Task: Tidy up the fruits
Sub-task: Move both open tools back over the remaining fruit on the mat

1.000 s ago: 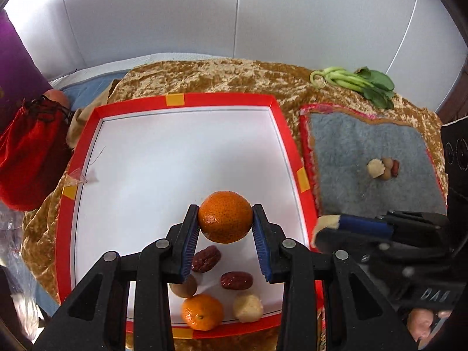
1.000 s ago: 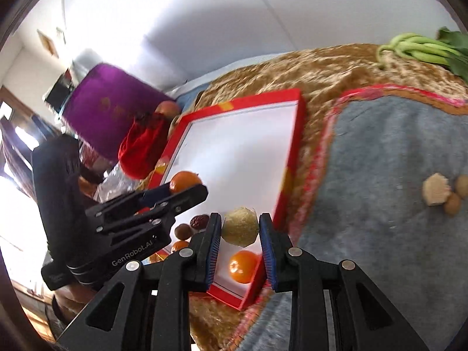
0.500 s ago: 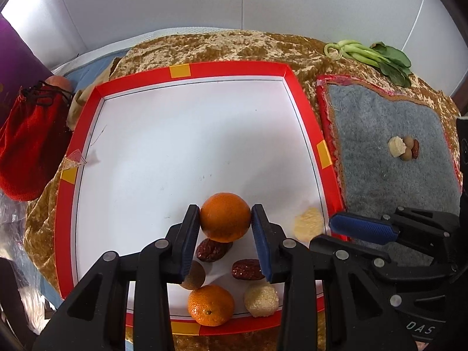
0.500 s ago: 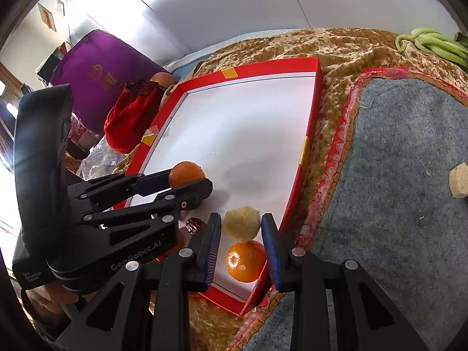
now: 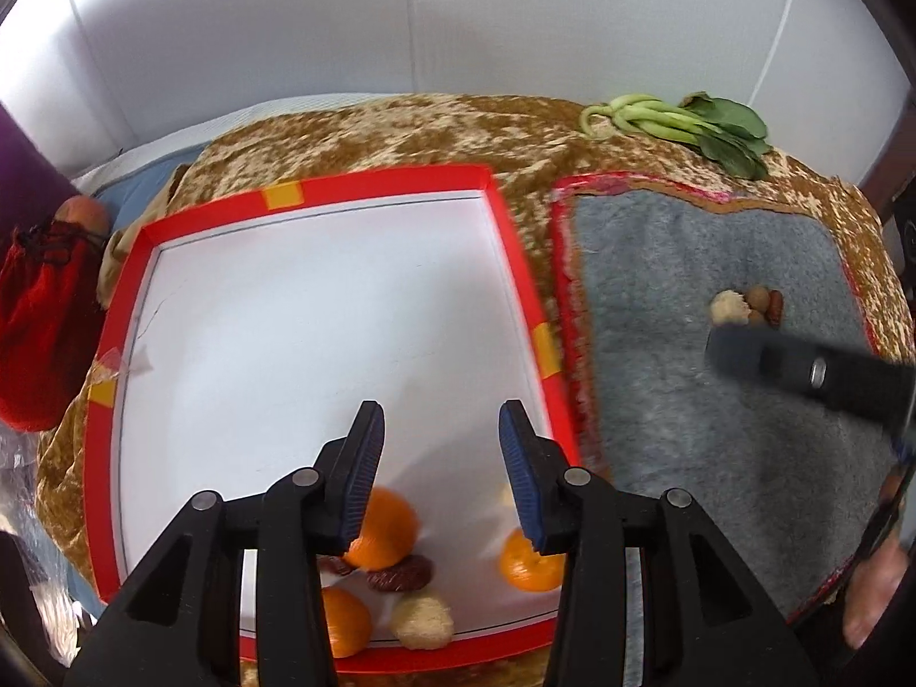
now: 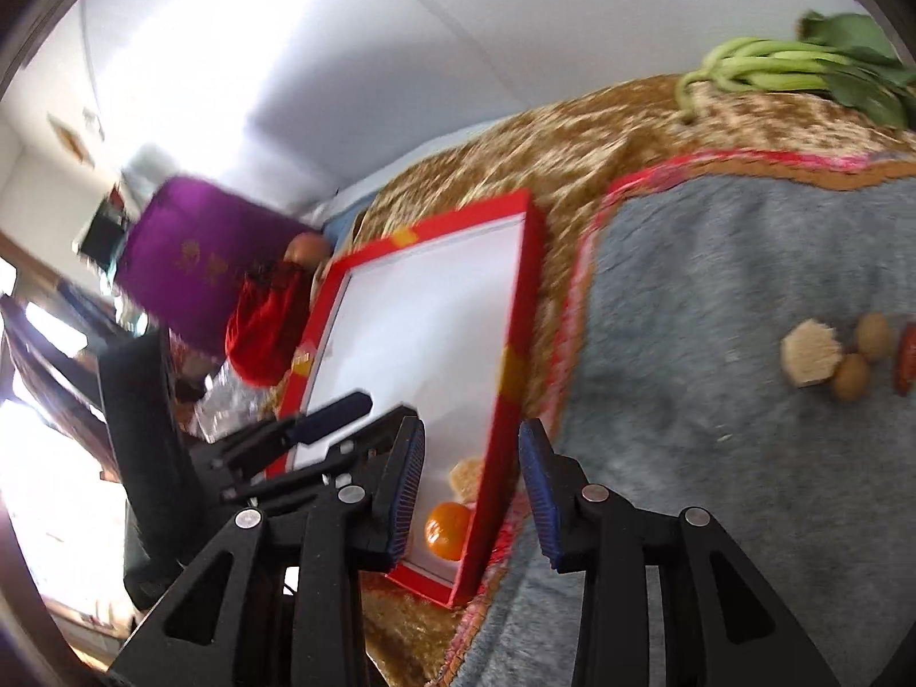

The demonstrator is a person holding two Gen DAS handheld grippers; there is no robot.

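Note:
The red-rimmed white tray point(image 5: 509, 263) holds three oranges, one point(image 5: 383, 532) just under my left finger, one point(image 5: 526, 564) to the right and one point(image 5: 343, 618) at the front rim. Dark red dates point(image 5: 401, 572) and a pale rough ball point(image 5: 423, 621) lie among them. My left gripper point(image 5: 441, 418) hovers over the tray, its jaws opening with nothing between them. My right gripper point(image 6: 472, 429) is over the tray's right rim and the grey mat point(image 6: 715, 286), jaws opening and empty. Below it a pale ball point(image 6: 466, 475) and an orange point(image 6: 449, 529) lie in the tray.
On the grey mat sits a small pile: a pale piece point(image 6: 810, 352), two brown nuts point(image 6: 873, 335) and a red date point(image 6: 904, 355). Green stalks point(image 5: 675, 120) lie at the back. A red bag point(image 5: 34, 315) and a purple bag point(image 6: 194, 263) stand left of the tray.
The left gripper let go of the orange, which now lies on the tray. The right gripper released the pale ball into the tray and swung right toward the mat.

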